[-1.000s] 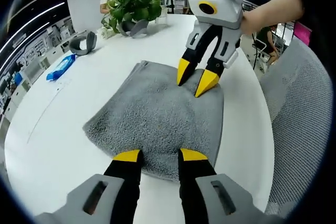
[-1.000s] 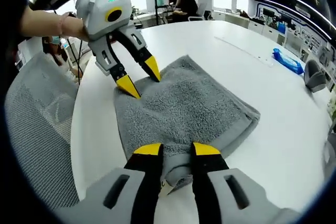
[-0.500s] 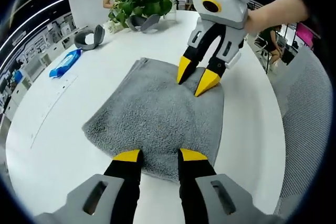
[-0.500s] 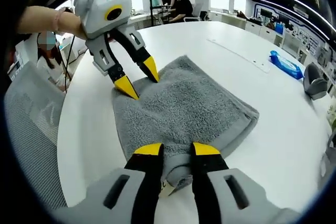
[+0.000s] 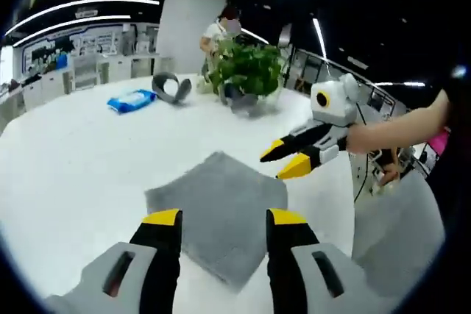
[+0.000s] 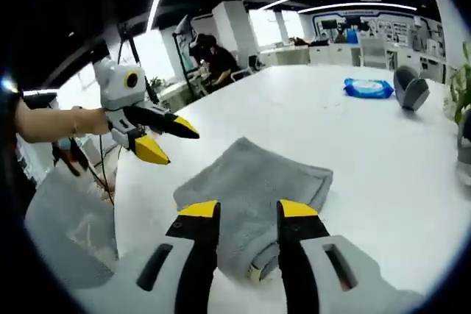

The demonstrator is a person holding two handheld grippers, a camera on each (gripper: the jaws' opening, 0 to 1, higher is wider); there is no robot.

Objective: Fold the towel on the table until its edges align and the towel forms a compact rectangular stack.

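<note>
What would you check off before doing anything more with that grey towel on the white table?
1. Towel folded into a compact stack: ok, it lies flat as a small, roughly rectangular pad.
2. Edges aligned: cannot tell; in the right gripper view a loose bit with a tag pokes out at the near edge.
3. Left gripper free of cloth: ok, jaws apart, nothing between them.
4. Right gripper free of cloth: ok, jaws apart, off the towel.
5. Towel fully on the table: ok, though it lies near the table's edge.
6. Nearby things out of the way: ok, the blue packet and potted plant sit well beyond the towel.
</note>
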